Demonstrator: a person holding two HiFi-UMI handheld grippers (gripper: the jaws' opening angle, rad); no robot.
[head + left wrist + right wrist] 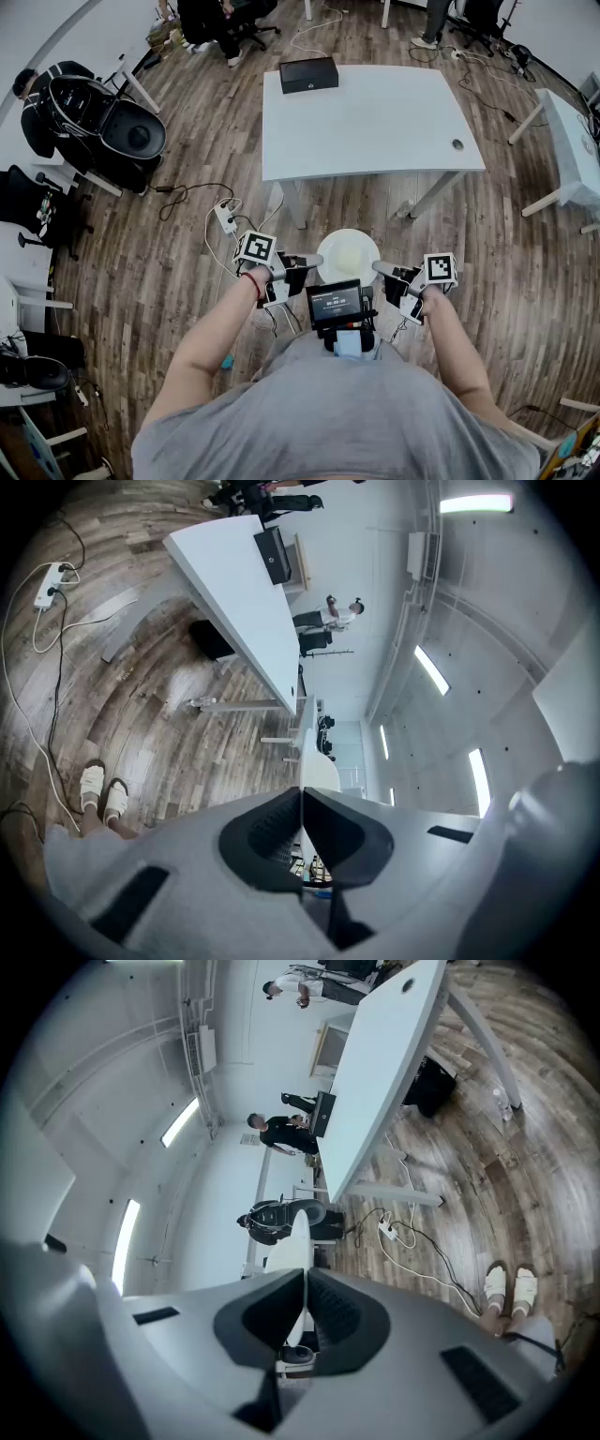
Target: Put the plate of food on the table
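A white plate (330, 267) with pale food (349, 253) hangs over the wooden floor, level, in front of the white table (375, 122). My left gripper (315, 262) is shut on the plate's left rim and my right gripper (377, 269) is shut on its right rim. In the left gripper view the plate (320, 769) shows edge-on, pinched in the left gripper (302, 810). The right gripper view also has the plate (294, 1239) edge-on, nipped by the right gripper (306, 1290). The table's near edge lies a short way ahead of the plate.
A black box (308, 74) sits at the table's far left corner and a small round cable port (457, 144) near its right edge. On the floor lie a power strip (226, 219) and cables. Black chairs (112, 127) stand left; another white table (574, 150) right.
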